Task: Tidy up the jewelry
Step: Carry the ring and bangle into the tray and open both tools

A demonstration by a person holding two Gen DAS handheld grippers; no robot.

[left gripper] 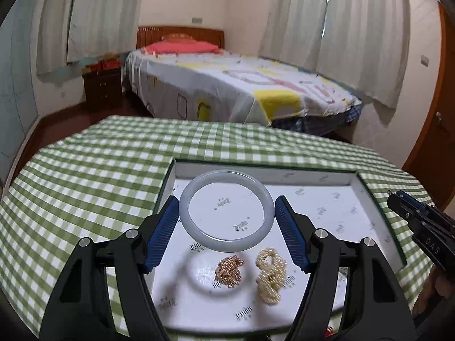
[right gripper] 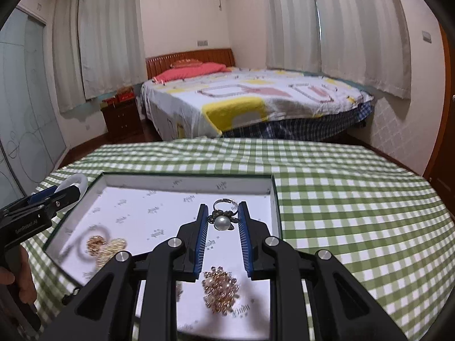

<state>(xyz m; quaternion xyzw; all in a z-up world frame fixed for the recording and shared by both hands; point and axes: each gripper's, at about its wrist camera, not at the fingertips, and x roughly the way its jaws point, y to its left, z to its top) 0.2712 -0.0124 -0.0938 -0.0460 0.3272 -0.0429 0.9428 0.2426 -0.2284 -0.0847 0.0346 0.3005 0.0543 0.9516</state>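
My left gripper (left gripper: 226, 211) is shut on a pale jade bangle (left gripper: 199, 234) and holds it above a white tray (left gripper: 321, 177); its shadow falls on the tray floor. Under it lie a gold chain pile (left gripper: 229, 271) and a cream beaded piece (left gripper: 270, 274). My right gripper (right gripper: 221, 218) is shut on a pearl ring (right gripper: 222, 218) over the tray's right side (right gripper: 187, 180). A gold bead cluster (right gripper: 220, 289) lies below it. The left gripper shows at the left of the right wrist view (right gripper: 61, 196) with the bangle (right gripper: 74, 181).
The tray sits on a table with a green checked cloth (left gripper: 93, 164). The right gripper shows at the right edge of the left wrist view (left gripper: 394, 197). A bed (left gripper: 233, 85) and a nightstand (left gripper: 102, 88) stand beyond the table.
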